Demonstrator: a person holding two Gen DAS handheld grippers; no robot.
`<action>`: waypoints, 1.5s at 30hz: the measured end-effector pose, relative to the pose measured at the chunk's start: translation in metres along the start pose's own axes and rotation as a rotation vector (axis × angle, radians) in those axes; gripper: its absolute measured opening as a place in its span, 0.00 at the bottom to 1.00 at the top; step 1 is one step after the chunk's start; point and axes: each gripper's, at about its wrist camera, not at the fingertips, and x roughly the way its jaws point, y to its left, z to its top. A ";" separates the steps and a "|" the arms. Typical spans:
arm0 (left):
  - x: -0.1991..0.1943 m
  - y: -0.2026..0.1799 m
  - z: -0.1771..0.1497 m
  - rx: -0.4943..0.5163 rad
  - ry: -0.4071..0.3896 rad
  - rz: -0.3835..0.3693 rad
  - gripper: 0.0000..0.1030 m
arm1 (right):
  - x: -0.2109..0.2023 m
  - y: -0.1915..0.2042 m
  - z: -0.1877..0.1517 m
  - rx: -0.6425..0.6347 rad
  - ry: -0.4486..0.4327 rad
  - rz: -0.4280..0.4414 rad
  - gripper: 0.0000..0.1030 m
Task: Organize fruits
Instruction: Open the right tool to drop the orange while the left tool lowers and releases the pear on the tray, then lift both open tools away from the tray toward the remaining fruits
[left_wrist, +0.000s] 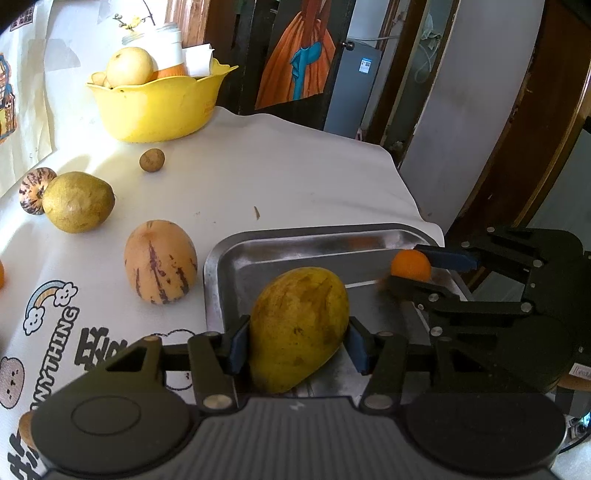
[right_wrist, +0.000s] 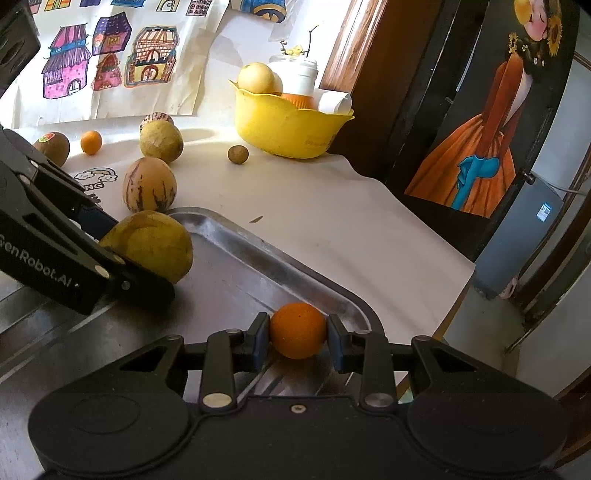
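Fruit goes down softly: the left gripper squeezes the mango over the tray's near edge, the right gripper squeezes the small orange near its far corner, so lower both before letting go.

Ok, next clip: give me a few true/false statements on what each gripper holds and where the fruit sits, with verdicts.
1. The left gripper is shut on the mango. True.
2. The right gripper is open, holding nothing. False: it is shut on a small orange.
3. Both held fruits are over the metal tray. True.
4. The yellow bowl is in the tray. False: it stands on the tablecloth, beyond the tray.
5. A striped pepino melon lies on the cloth beside the tray. True.
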 end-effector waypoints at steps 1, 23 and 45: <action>0.000 0.000 0.000 0.000 0.000 -0.001 0.57 | -0.001 -0.001 0.000 0.003 0.002 -0.001 0.35; -0.092 0.002 -0.018 -0.037 -0.212 0.116 0.99 | -0.082 0.003 0.002 -0.006 -0.087 -0.088 0.99; -0.182 -0.010 -0.118 -0.036 -0.272 0.114 1.00 | -0.188 0.086 -0.037 0.056 -0.078 -0.020 0.99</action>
